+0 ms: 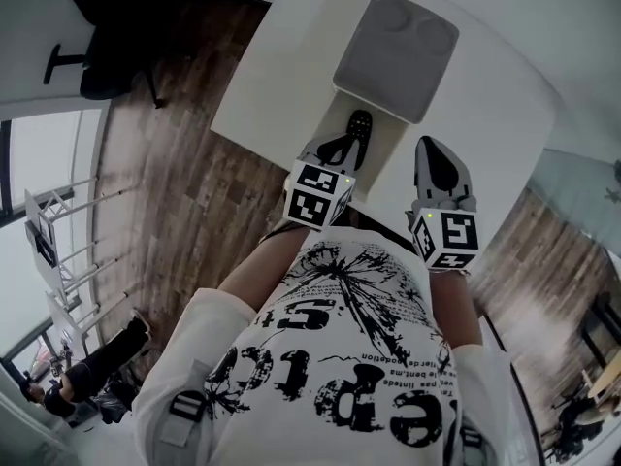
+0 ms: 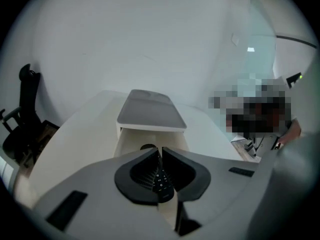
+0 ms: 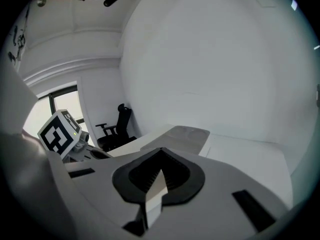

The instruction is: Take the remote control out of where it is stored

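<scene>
A black remote control is pinched between the jaws of my left gripper, which is shut on it. It hangs over the open drawer of a white box with a grey top. In the left gripper view the remote lies in the hollow behind the closed tips, with the open drawer and grey top just ahead. My right gripper is to the right of the drawer, shut and holding nothing. Its tips meet in the right gripper view.
The box stands on a white table above a wooden floor. A black office chair stands at the far left. A person stands off to the right in the left gripper view.
</scene>
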`<state>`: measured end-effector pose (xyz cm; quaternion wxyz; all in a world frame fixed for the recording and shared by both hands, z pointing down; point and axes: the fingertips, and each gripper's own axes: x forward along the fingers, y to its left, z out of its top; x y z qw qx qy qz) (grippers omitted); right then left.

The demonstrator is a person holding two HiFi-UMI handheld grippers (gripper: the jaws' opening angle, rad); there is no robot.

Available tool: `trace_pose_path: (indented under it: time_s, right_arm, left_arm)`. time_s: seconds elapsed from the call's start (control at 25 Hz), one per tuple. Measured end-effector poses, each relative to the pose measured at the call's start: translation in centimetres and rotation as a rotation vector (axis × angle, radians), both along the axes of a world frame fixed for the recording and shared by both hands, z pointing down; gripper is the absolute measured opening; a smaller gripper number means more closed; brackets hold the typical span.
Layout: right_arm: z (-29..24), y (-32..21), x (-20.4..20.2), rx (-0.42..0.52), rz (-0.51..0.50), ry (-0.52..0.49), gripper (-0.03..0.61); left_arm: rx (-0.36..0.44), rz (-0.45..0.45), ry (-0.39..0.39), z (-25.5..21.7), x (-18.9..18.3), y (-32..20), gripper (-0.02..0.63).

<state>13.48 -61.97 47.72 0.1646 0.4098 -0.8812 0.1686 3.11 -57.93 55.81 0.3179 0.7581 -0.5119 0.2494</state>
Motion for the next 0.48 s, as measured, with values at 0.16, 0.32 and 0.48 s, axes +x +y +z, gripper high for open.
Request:
trace_pose_path:
  time_s: [0.16,0.32,0.48]
  right_arm:
    - [1.0,-0.4,0.5,-0.029,-0.044,0.003,-0.005]
    - [1.6,-0.3,0.4,-0.052,-0.089,-0.001,-0.005]
    - [2.4,-0.3,0.7,-0.071,-0.110,0.000,-0.005]
  left_arm:
    - [-0.058,-0.017,-0.075,2.0,0.4,-0.3,0.011]
    - [-0.149,-0.054,-0.064,3.8,0.5,-0.3,0.144]
    - [-0.195,-0.055,-0.085,5.1,0.4,-0.7,0.249]
